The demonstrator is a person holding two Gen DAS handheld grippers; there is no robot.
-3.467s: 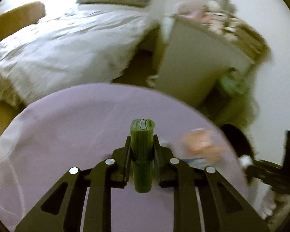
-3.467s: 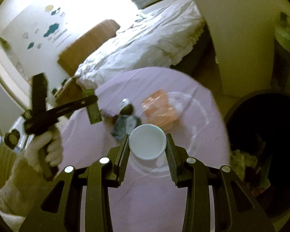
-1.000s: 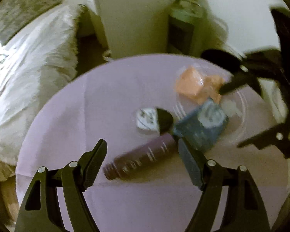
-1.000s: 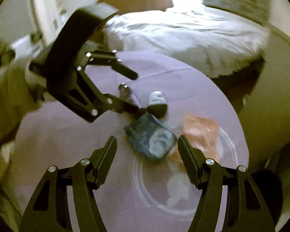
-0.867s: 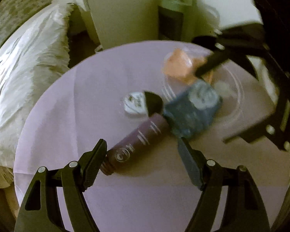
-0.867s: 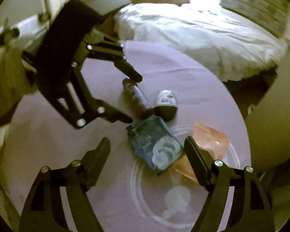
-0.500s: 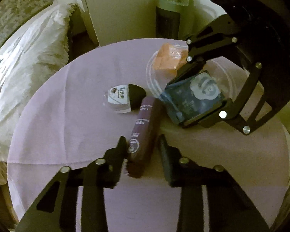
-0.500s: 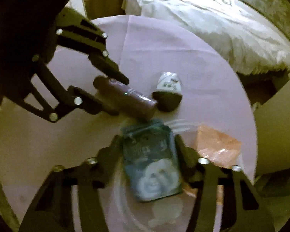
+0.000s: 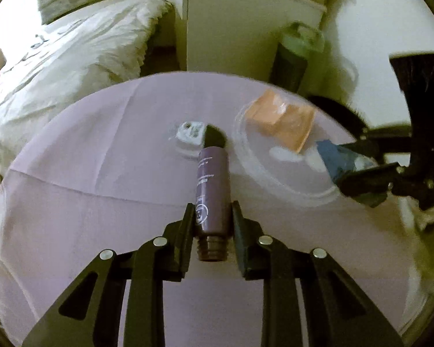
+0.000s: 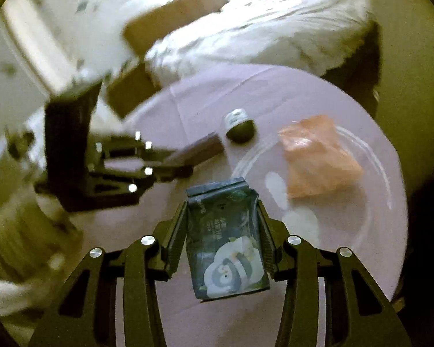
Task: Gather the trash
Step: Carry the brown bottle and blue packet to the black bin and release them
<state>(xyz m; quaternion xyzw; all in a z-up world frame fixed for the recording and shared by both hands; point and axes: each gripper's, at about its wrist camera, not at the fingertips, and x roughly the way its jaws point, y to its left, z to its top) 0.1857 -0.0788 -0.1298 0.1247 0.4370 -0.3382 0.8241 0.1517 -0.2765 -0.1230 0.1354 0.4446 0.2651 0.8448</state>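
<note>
A purple bottle [image 9: 212, 179] lies lengthwise between the fingers of my left gripper [image 9: 212, 211]; the jaws are still closing and both pads press its neck end. My right gripper [image 10: 222, 205] is also closing, its pads pressed on the sides of a dark blue packet [image 10: 225, 245] with a white flower print. That packet [image 9: 332, 159] shows at the right of the left wrist view in the right gripper [image 9: 347, 164]. An orange packet [image 10: 315, 156] lies on a clear round plate [image 10: 382, 173]. A small black and white tub [image 10: 238, 125] lies beside the bottle's far end.
The round table [image 9: 101, 202] carries a lilac cloth. A dark bin [image 10: 425, 217] stands off its right edge. Beyond the table are a bed [image 9: 58, 52], a white cabinet [image 9: 246, 29] and a green jug [image 9: 298, 55].
Both grippers went from wide open to closed on things: the left on the purple bottle, the right on the blue packet. The right gripper has carried the packet off to the right, away from the bottle.
</note>
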